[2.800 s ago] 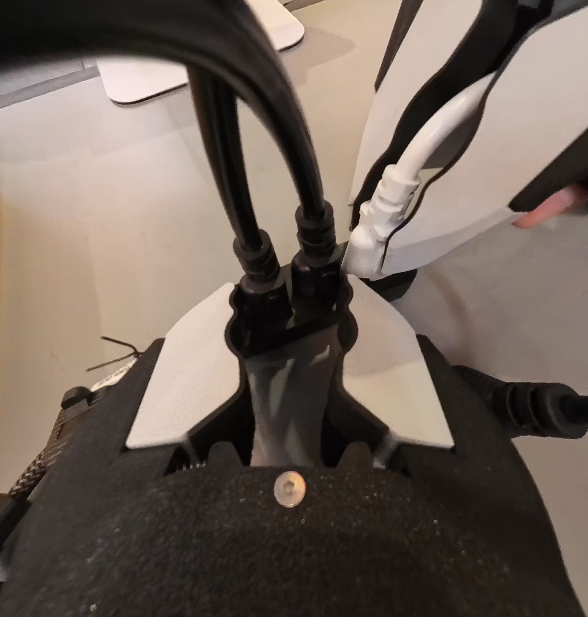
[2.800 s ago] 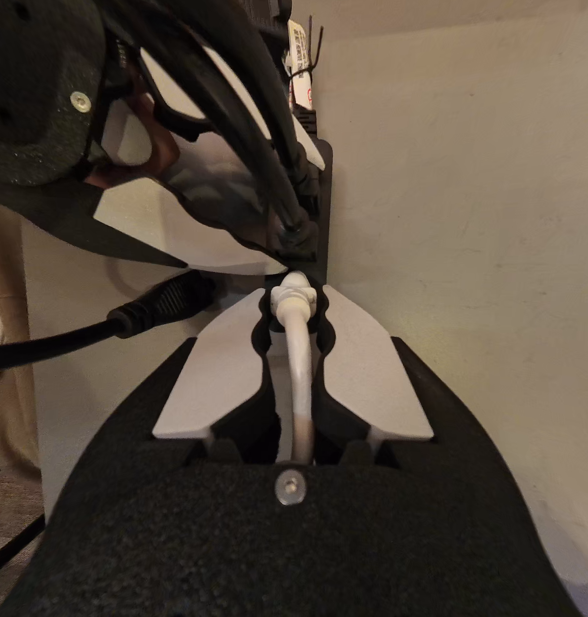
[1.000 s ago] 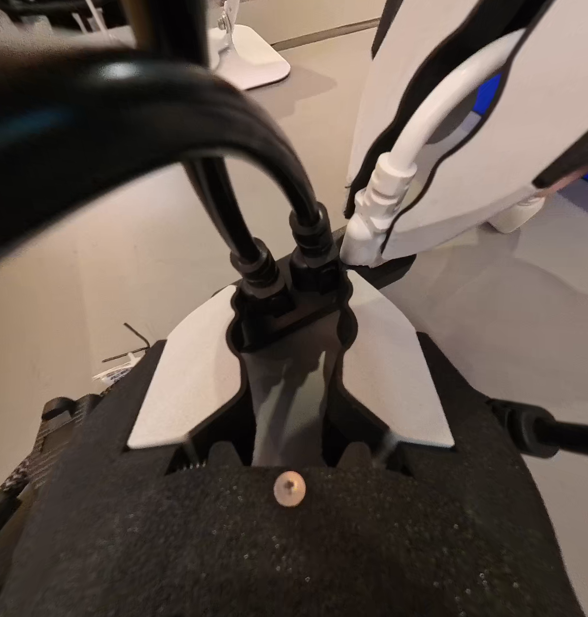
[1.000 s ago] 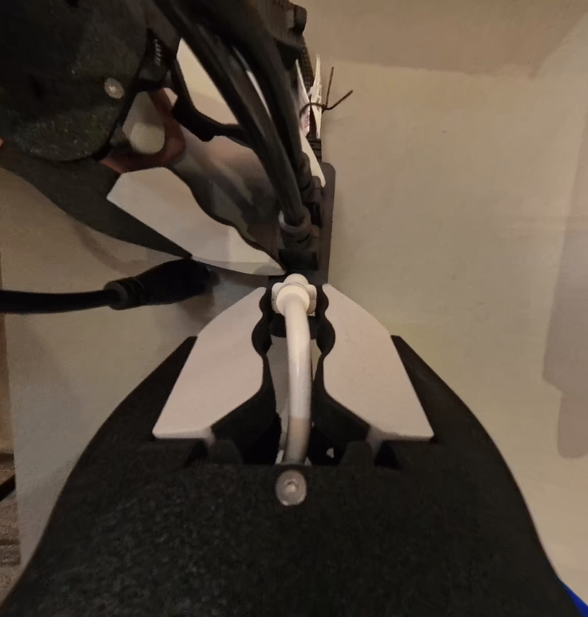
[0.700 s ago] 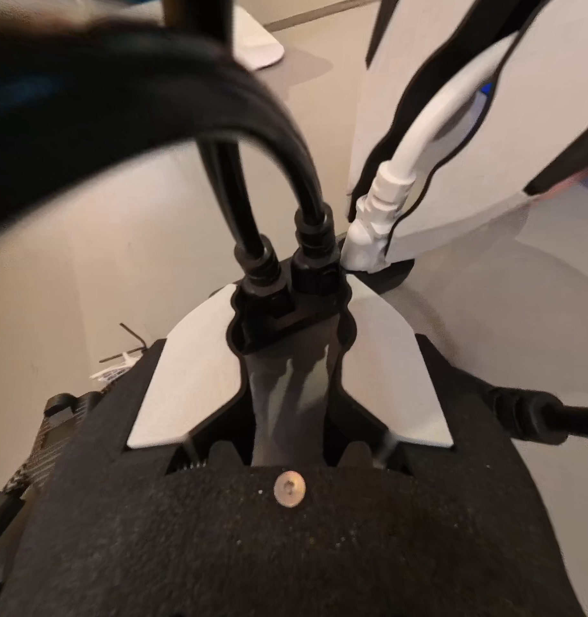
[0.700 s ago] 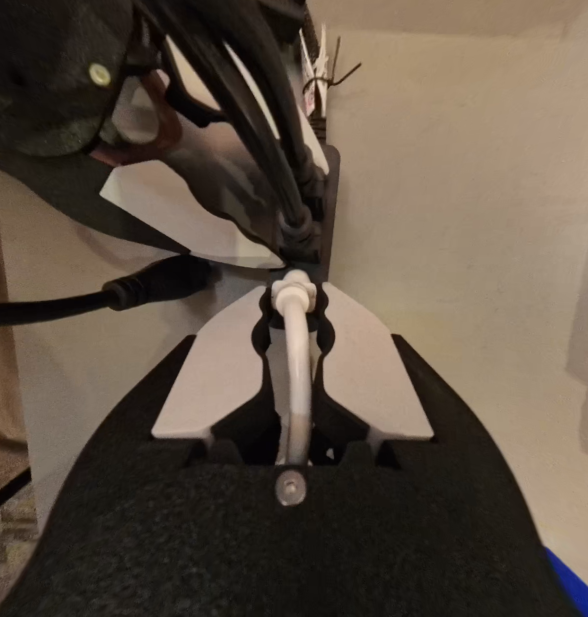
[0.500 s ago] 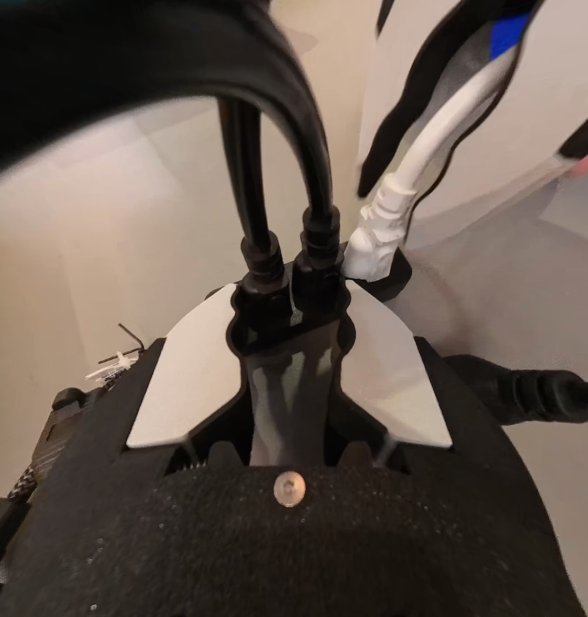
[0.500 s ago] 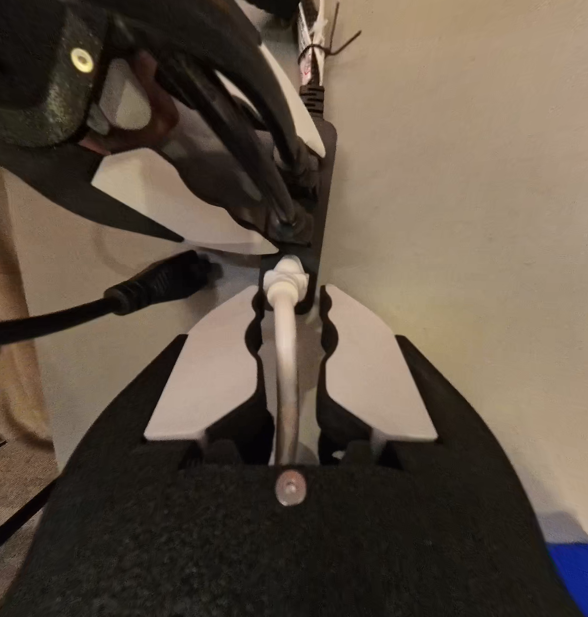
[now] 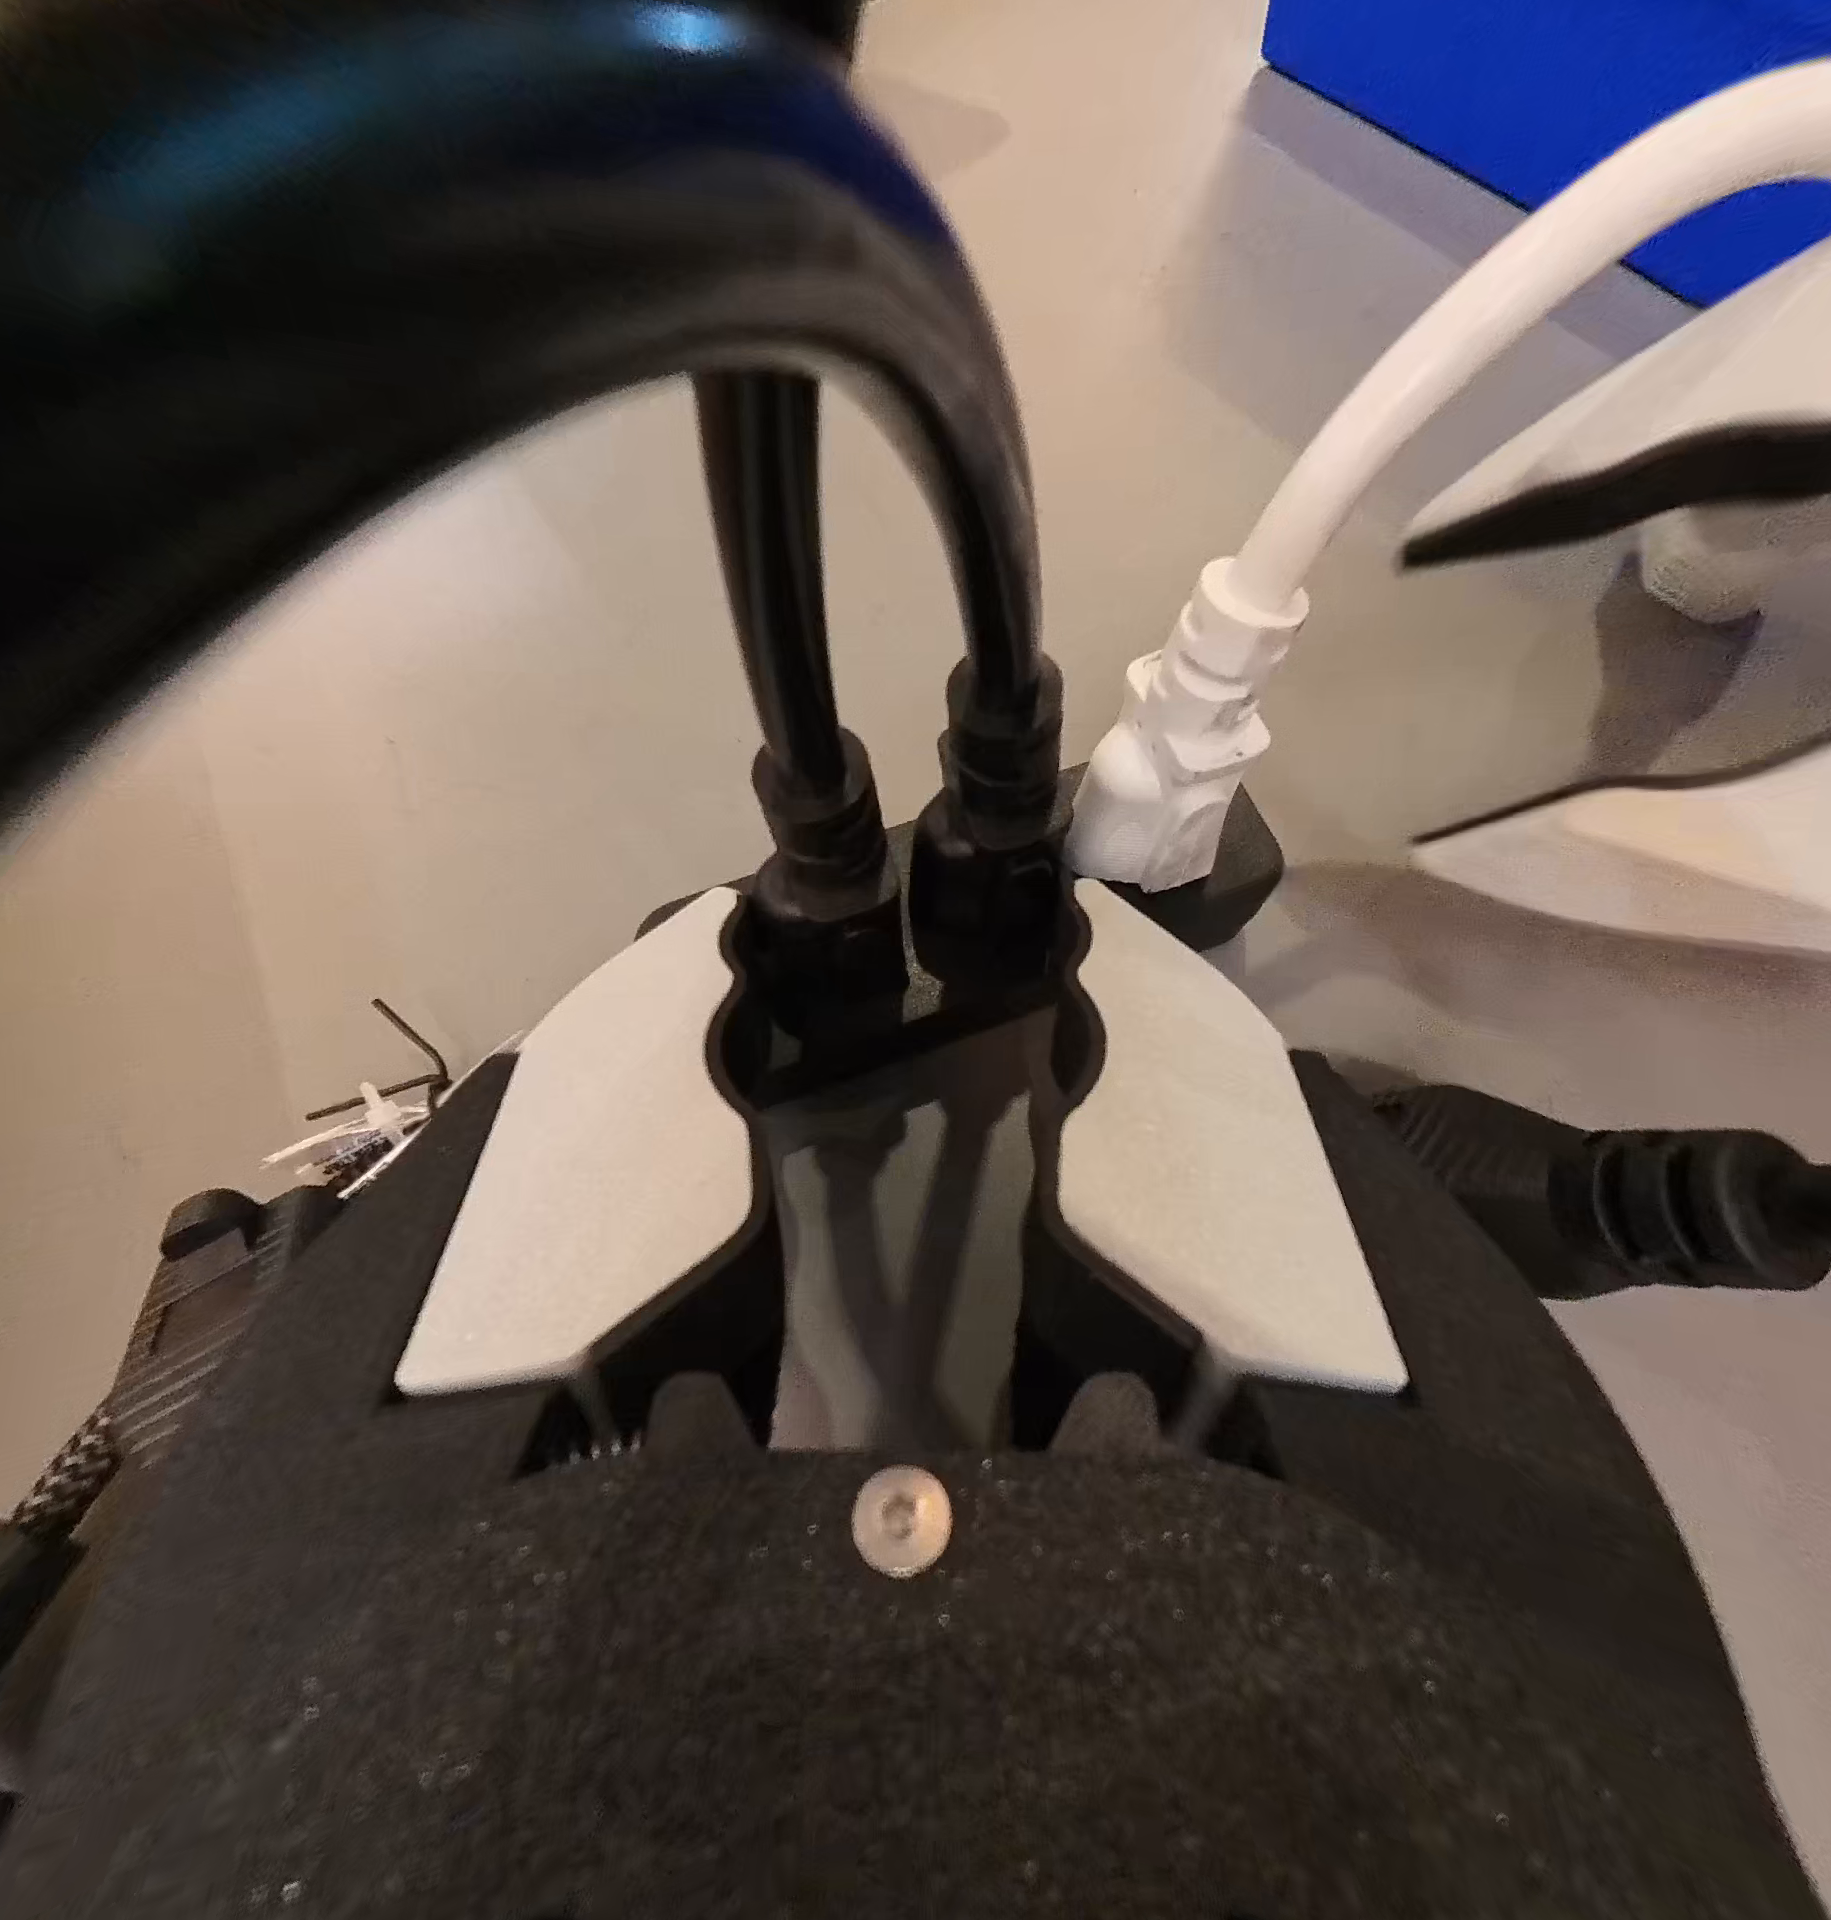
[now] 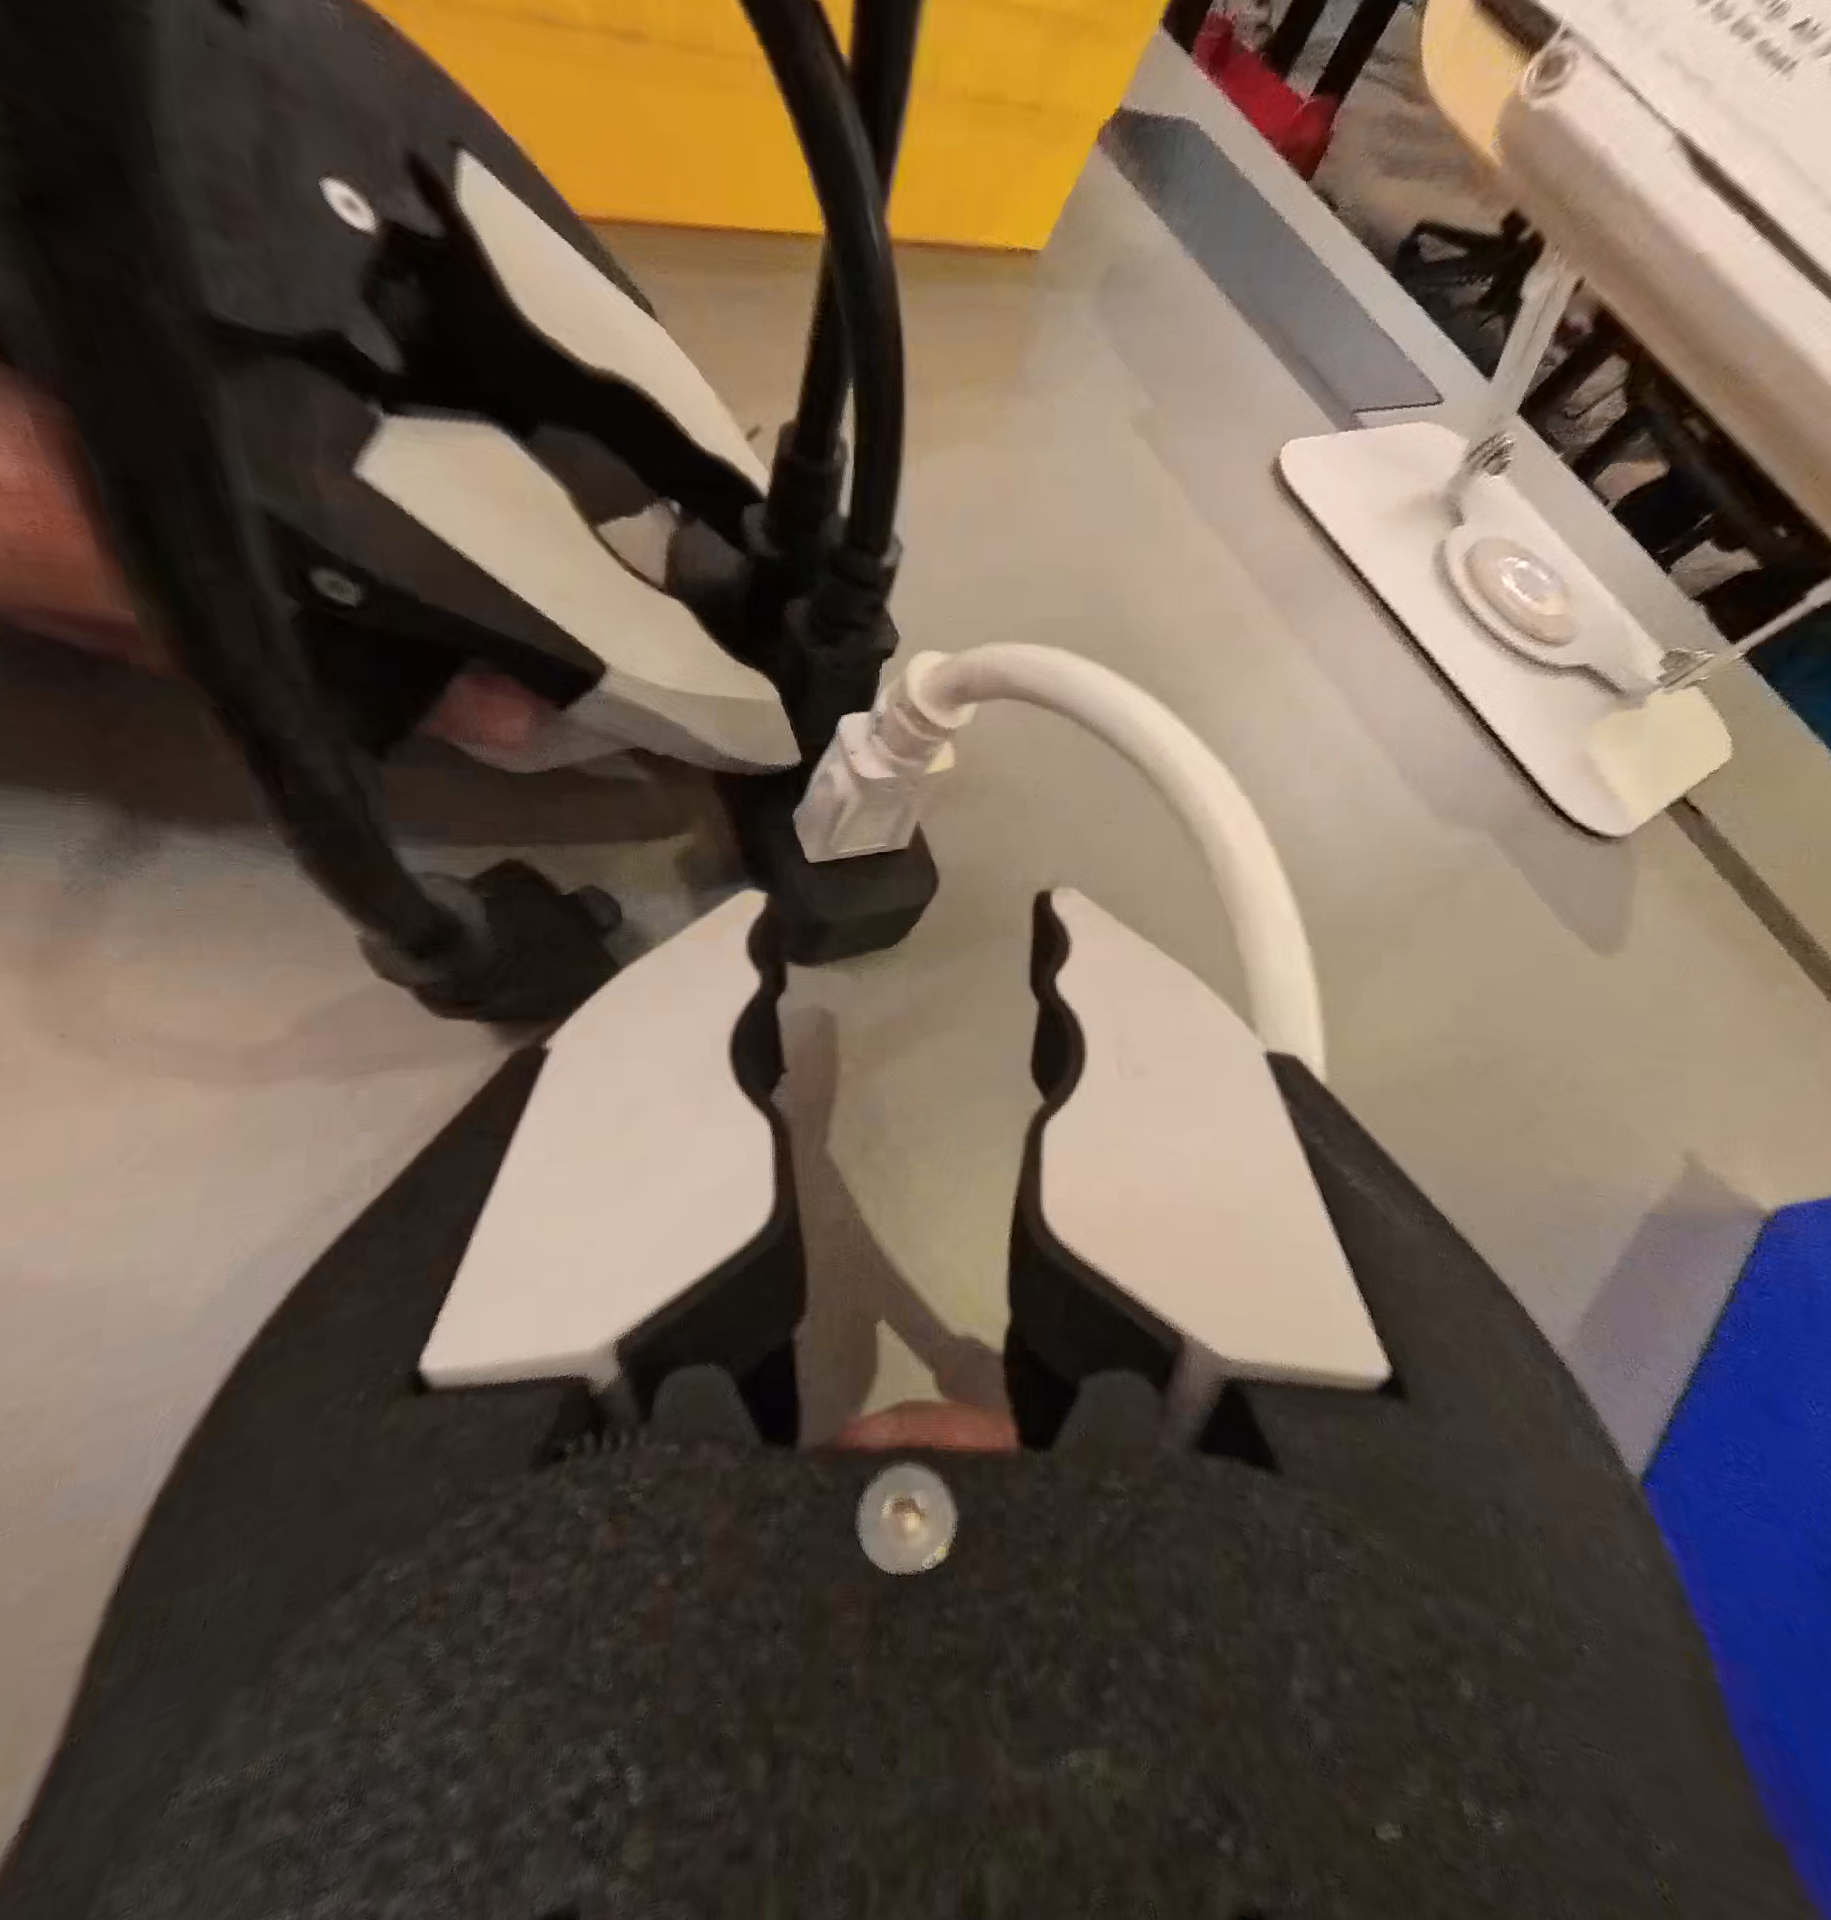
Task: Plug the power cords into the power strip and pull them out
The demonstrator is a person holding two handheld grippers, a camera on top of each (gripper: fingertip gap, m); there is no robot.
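Left hand-held gripper [image 9: 906, 940]: clamped across the black power strip [image 9: 1228, 868], its fingers either side of two black plugs.
Black plugs [image 9: 823, 873]: seated side by side in the strip, cords arching up and back over the camera.
White plug [image 9: 1171, 784]: seated at the strip's far end, just beside the black plugs; its white cord [image 10: 1202, 769] loops away to the right.
Right hand-held gripper [image 10: 900, 925]: fingers apart, holding nothing, just short of the strip's end, white plug beyond its tips.
Worktop [image 10: 1150, 582]: pale grey; white stand base [image 10: 1410, 561] well off to the right.
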